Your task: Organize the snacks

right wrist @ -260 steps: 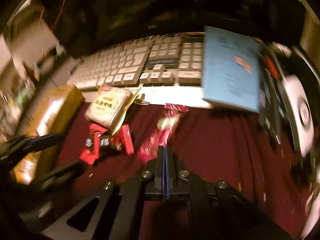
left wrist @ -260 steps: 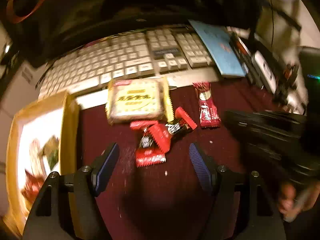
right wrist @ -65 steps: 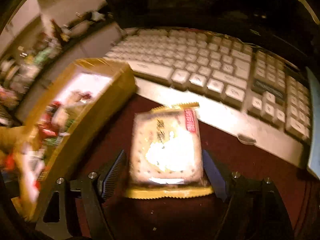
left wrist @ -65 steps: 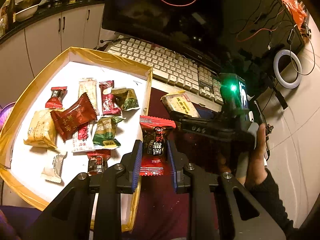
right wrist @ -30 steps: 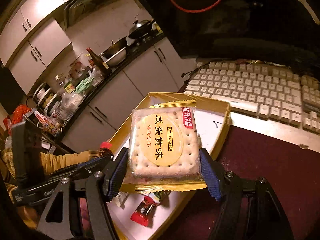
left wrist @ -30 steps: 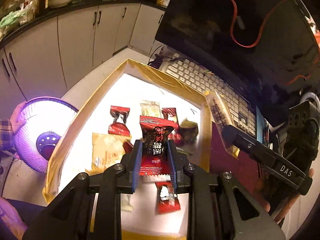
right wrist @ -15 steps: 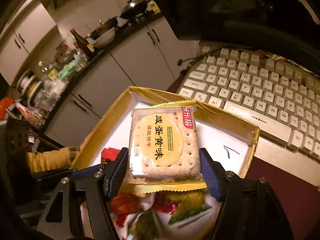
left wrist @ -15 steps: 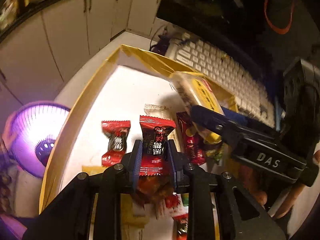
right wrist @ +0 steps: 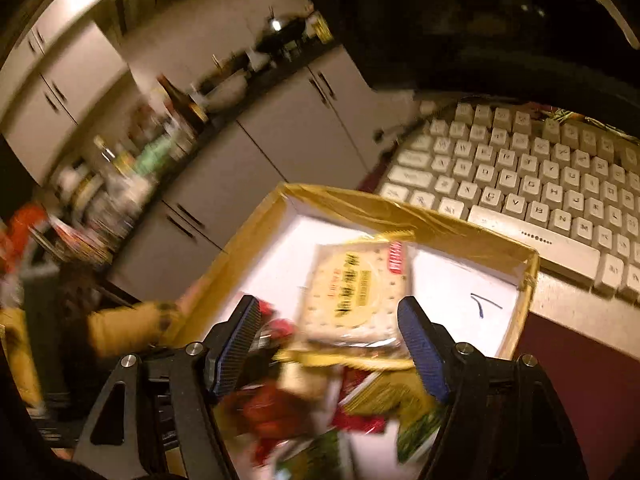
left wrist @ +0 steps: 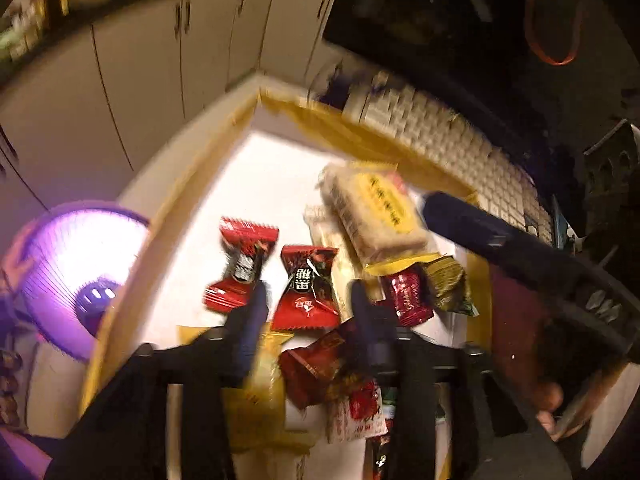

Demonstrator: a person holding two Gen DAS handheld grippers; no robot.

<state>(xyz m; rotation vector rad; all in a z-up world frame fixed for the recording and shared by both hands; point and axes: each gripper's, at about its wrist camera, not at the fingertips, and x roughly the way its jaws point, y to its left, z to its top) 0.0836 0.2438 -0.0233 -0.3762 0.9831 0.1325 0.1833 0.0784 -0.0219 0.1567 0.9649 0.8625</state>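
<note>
Right now your left gripper (left wrist: 306,300) has its jaws spread, and the red candy (left wrist: 306,288) sits between the fingers without being pinched, over the white floor of the yellow-rimmed box (left wrist: 188,184). A second red candy (left wrist: 242,266) lies just to its left. Your right gripper (right wrist: 328,344) is also wide apart, holding nothing; the biscuit pack (right wrist: 356,292) lies inside the box (right wrist: 400,210) between and beyond the blue pads (right wrist: 420,348), clear of both. In the left wrist view that same biscuit pack (left wrist: 376,212) rests tilted atop other wrappers near the box's far wall. Beyond the box sits the white keyboard (right wrist: 540,176), and a purple-lit fan (left wrist: 72,276) shows beside the box's left rim.
</note>
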